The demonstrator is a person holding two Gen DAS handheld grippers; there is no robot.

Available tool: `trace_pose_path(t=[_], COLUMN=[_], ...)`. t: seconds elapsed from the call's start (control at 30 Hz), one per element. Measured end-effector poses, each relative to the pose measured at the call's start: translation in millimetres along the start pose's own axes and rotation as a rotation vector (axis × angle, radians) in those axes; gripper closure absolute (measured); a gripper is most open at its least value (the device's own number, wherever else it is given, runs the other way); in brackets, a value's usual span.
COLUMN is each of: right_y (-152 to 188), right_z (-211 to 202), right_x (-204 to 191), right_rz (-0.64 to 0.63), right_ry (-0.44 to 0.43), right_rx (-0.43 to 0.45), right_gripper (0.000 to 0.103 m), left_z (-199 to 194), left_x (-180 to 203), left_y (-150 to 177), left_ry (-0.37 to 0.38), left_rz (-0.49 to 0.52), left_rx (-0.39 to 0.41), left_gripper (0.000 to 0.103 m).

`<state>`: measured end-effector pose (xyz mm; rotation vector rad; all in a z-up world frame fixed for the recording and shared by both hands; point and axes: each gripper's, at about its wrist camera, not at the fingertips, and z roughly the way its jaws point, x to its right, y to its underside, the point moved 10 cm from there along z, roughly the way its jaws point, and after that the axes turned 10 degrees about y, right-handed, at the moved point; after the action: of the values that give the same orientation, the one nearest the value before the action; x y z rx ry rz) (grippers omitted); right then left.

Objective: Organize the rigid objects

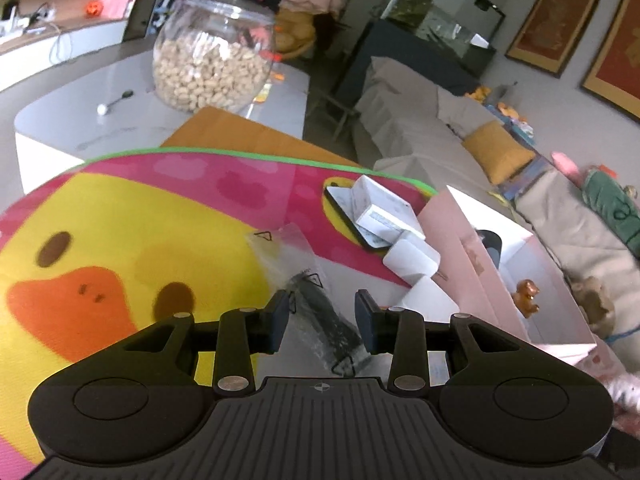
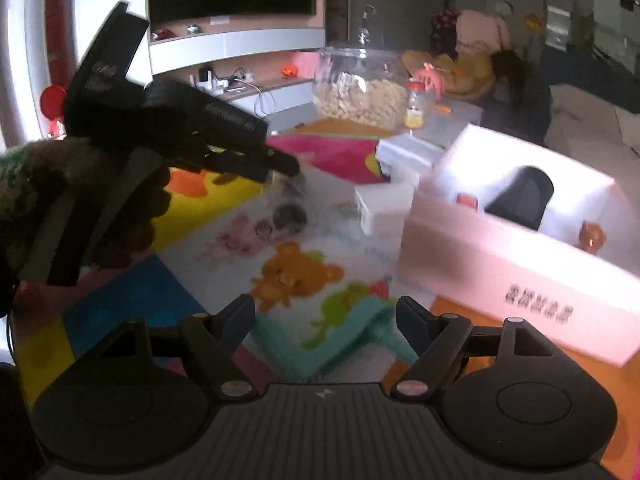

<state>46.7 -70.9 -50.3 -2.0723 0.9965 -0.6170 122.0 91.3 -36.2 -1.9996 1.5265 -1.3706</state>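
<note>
A clear plastic bag with a dark item inside (image 1: 320, 300) lies on the colourful play mat (image 1: 120, 216). My left gripper (image 1: 322, 312) is open, its fingers on either side of the bag, just above it. The right wrist view shows the left gripper (image 2: 280, 168) from the side, over the same bag (image 2: 286, 208). My right gripper (image 2: 326, 320) is open and empty above the mat. A pink open box (image 2: 500, 256) holds a black object (image 2: 520, 200) and a small brown figurine (image 2: 592, 236). Several white boxes (image 1: 384, 212) lie beside it.
A large glass jar of peanuts (image 1: 212, 60) stands on the white table behind the mat, with a spoon (image 1: 116, 102) nearby. A small jar (image 2: 416, 104) stands near it. A covered sofa (image 1: 440, 120) with a yellow cushion is to the right.
</note>
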Motion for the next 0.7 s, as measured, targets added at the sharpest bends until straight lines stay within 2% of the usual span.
trace_pose_path(t=[0.07, 0.13, 0.23, 0.4, 0.6, 0.7], right_y=[5, 9, 15, 25, 27, 27], right_z=[-8, -18, -32, -38, -34, -32], right_x=[-4, -8, -4, 11, 17, 17], right_rz=[-0.017, -0.026, 0.019, 0.132, 0.171, 0.179], right_ry=[0.027, 0.042, 0.051, 0.028, 0.018, 0.019], right_rx=[0.016, 0.032, 0.035, 0.025, 0.0, -0.008], right_gripper=[0.028, 0.038, 0.041, 0.039, 0.03, 0.029], left_z=[8, 17, 29, 33, 15, 3], left_x=[5, 11, 21, 35, 30, 22], left_y=[-1, 1, 8, 17, 28, 31], left_ry=[-0.007, -0.017, -0.028, -0.065, -0.046, -0.061], left_rz=[0.029, 0.064, 0.134, 0.344, 0.421, 0.441], left_rx=[-0.012, -0.029, -0.069, -0.088, -0.126, -0.137], left_gripper=[0.063, 0.063, 0.062, 0.061, 0.066, 0.069])
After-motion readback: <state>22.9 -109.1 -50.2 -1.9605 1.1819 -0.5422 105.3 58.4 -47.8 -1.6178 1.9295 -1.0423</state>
